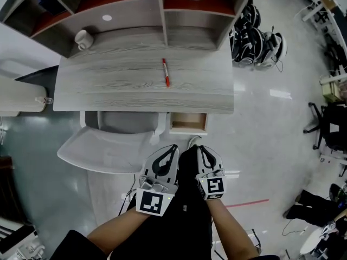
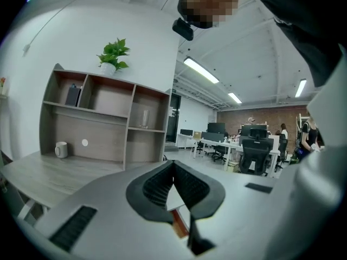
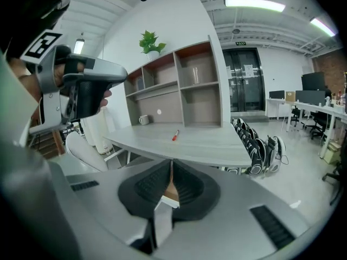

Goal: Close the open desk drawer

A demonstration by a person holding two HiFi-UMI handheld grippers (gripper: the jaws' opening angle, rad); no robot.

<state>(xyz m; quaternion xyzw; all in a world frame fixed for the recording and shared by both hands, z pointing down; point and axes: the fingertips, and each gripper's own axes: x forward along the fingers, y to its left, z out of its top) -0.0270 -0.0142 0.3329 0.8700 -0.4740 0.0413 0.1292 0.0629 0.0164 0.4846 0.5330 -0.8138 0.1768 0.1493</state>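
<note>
Left part of the tabletop (image 1: 108, 80): a white mug (image 1: 83, 38) sits at the back by the shelf unit (image 1: 130, 7), and a white chair (image 1: 103, 148) is tucked in under the front edge. The left claw (image 1: 173, 147) is clenched, jaws pressed together with nothing gripped, as its own view confirms. It hangs low in front of the chair, well short of the desk. Centre: a red pen (image 1: 165, 72) lies loose on the tabletop and is not part of the job. Just right of the chair, the drawer (image 1: 188, 129) stands pulled out from under the front edge, its light wooden inside exposed and, as far as can be seen, empty. The right claw (image 1: 199, 147), likewise clenched on nothing, sits beside the left one. Its tip points roughly toward the drawer front but is apart from it, no contact. Far right, on the floor beyond the desk, is a cluster of black-and-white headsets (image 1: 255, 39). Progress, by my reading: nothing done yet — drawer open, neither claw touching it. The whole task is left — bring a closed claw to the drawer front and push it in flush with the desk edge. The right claw looks the nearer candidate.
</note>
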